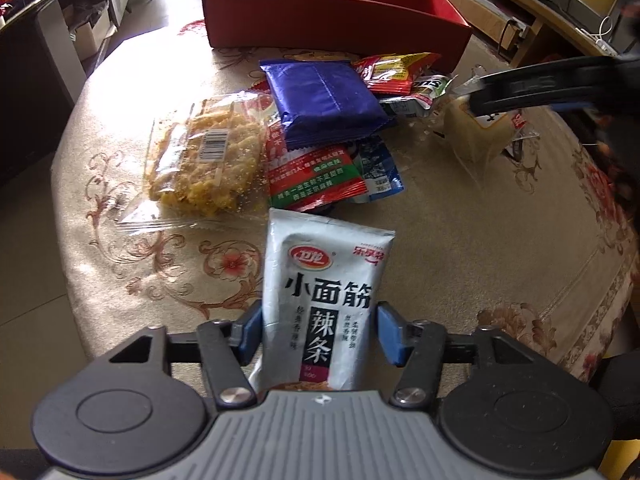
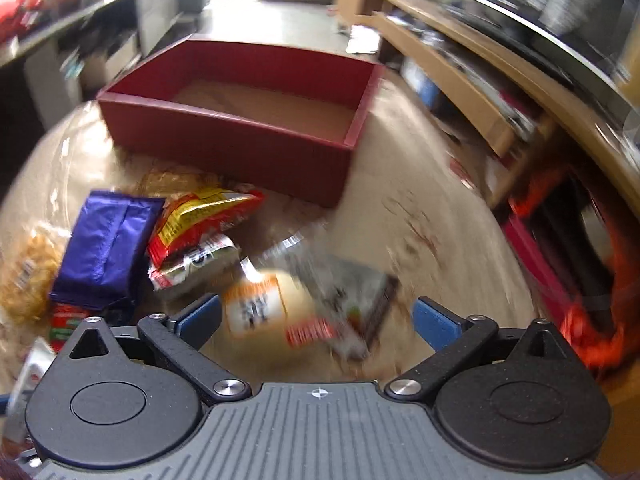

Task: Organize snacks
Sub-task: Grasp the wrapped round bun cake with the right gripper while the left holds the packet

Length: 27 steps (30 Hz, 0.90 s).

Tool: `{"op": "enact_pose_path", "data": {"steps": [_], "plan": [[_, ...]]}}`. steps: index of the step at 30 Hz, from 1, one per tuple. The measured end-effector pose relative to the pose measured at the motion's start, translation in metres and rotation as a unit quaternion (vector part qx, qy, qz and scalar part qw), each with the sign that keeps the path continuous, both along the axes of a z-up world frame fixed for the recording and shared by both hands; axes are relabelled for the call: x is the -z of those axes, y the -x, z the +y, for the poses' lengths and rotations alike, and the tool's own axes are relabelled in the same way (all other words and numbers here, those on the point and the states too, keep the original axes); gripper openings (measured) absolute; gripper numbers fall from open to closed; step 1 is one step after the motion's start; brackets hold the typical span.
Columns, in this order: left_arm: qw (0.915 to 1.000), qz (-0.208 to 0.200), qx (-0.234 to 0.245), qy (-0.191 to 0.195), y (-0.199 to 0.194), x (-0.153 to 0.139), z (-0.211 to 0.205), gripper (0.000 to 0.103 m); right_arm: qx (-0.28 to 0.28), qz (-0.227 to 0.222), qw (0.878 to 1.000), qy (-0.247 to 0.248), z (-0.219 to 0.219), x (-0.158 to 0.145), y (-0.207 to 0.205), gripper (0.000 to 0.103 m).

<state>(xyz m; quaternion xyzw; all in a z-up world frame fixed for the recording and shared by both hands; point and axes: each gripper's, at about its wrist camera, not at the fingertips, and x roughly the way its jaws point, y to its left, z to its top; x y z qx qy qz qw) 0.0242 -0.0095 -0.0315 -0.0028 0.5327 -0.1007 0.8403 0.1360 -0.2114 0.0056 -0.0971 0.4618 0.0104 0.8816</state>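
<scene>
While the white snack pouch [image 1: 326, 300] stands between the blue pads of my left tool [image 1: 320, 330], its long axis runs straight ahead along the tool's own line, with the bottom end tucked back toward the tool body and the top seal pointing forward. The left pad [image 1: 251, 330] appears to touch the pouch edge; the right pad [image 1: 390, 332] stands just beside the other edge, so I cannot tell whether the pouch is truly pinched or only bracketed. My right tool [image 2: 316, 320] is spread wide, holding nothing. Below and just ahead of its pads lies a clear-wrapped bread packet [image 2: 256, 308] with a darker packet [image 2: 352, 300] overlapping it on the right; both are blurred. The red box [image 1: 336, 20] sits well ahead of both tools, beyond the pile of loose snacks, with its open top facing up and no snacks visible inside. The blue packet [image 1: 324, 100] and the yellow crumbly cake [image 1: 204, 156] lie between my left tool and the box, ahead and to the left. Judged from this layout, the left tool is nearer a completed pick, and its coming move turns on travelling forward over the pile on the desk [image 1: 480, 240] to the box.
</scene>
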Motion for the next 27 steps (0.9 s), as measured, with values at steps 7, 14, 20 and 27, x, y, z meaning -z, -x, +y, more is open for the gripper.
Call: {"op": "enact_pose_path", "data": {"steps": [7,14,20,27], "plan": [[1.0,0.004,0.006,0.006,-0.002,0.002,-0.005,0.069,-0.06,0.05,0.997,0.005,0.021,0.026,-0.001,0.086],[1.0,0.004,0.005,0.002,0.01,0.0,0.003,0.054,-0.047,0.092,0.993,-0.063,0.001,0.013,0.05,0.071],[0.9999,0.01,0.006,0.011,0.017,-0.001,0.011,0.058,-0.055,0.16,0.978,-0.122,-0.017,0.019,0.091,0.086],[1.0,0.002,0.006,-0.007,0.01,0.002,0.0,0.078,-0.068,0.139,0.983,-0.095,-0.013,0.02,0.095,0.094]]}}
